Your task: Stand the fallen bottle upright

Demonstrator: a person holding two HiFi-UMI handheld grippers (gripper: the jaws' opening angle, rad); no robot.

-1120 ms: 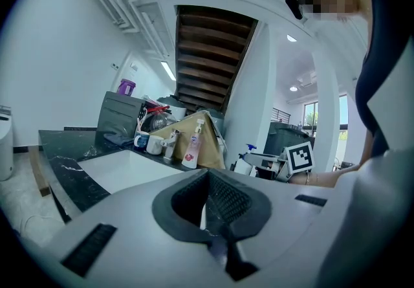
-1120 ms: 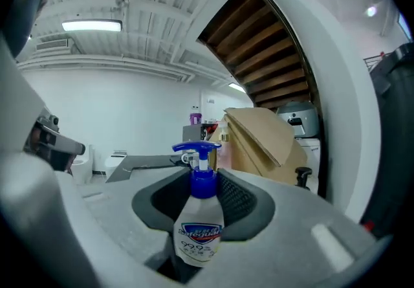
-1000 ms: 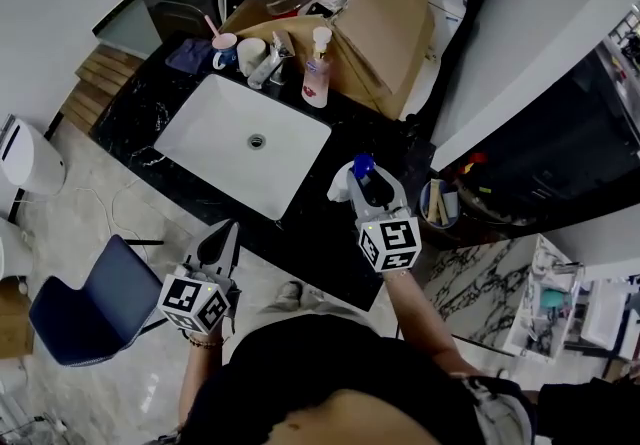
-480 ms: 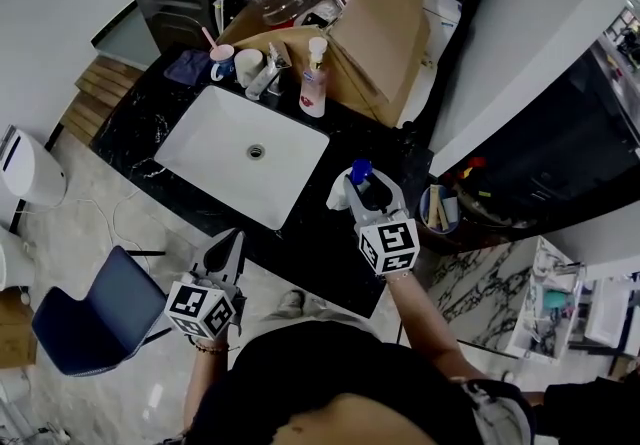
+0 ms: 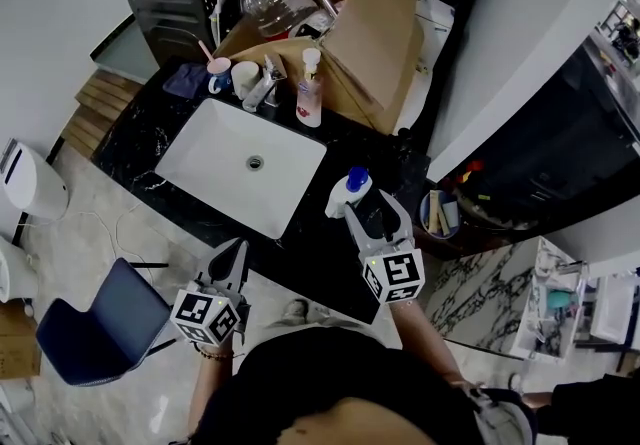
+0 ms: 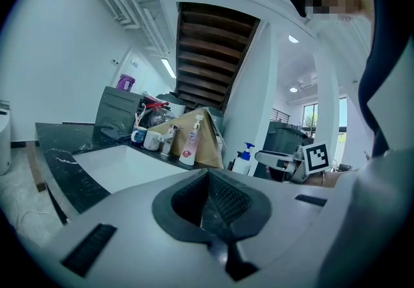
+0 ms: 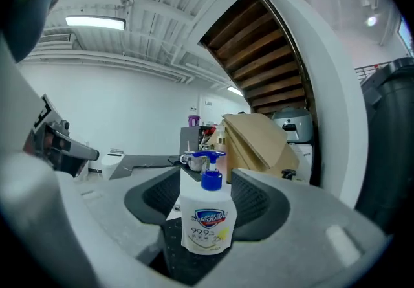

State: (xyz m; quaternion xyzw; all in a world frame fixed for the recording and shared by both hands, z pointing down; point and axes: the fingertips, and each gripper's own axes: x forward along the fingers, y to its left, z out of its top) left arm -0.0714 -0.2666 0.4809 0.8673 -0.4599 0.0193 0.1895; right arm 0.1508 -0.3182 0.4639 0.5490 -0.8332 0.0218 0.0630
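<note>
A white soap bottle (image 5: pixel 340 199) with a blue pump stands upright on the black counter (image 5: pixel 330 253), right of the sink. My right gripper (image 5: pixel 372 210) is level behind it and its jaws are opening. In the right gripper view the bottle (image 7: pixel 207 228) stands between the two pads of the right gripper (image 7: pixel 208 197), with a gap on each side. My left gripper (image 5: pixel 232 255) hovers off the counter's front edge, shut on nothing. The left gripper view looks past the left gripper (image 6: pixel 210 195) to the bottle (image 6: pixel 244 159) and the right gripper (image 6: pixel 277 158).
A white sink (image 5: pixel 215 168) is set into the counter. Behind it stand a faucet (image 5: pixel 264 84), cups (image 5: pixel 222 79) and a second pump bottle (image 5: pixel 309 91), backed by a cardboard box (image 5: pixel 372 28). A blue chair (image 5: pixel 100 325) stands on the floor at the left.
The right gripper's jaws have spread and let go of the bottle, and the gripper has drawn back a little toward me. The bottle stays upright. The left gripper has hardly moved.
</note>
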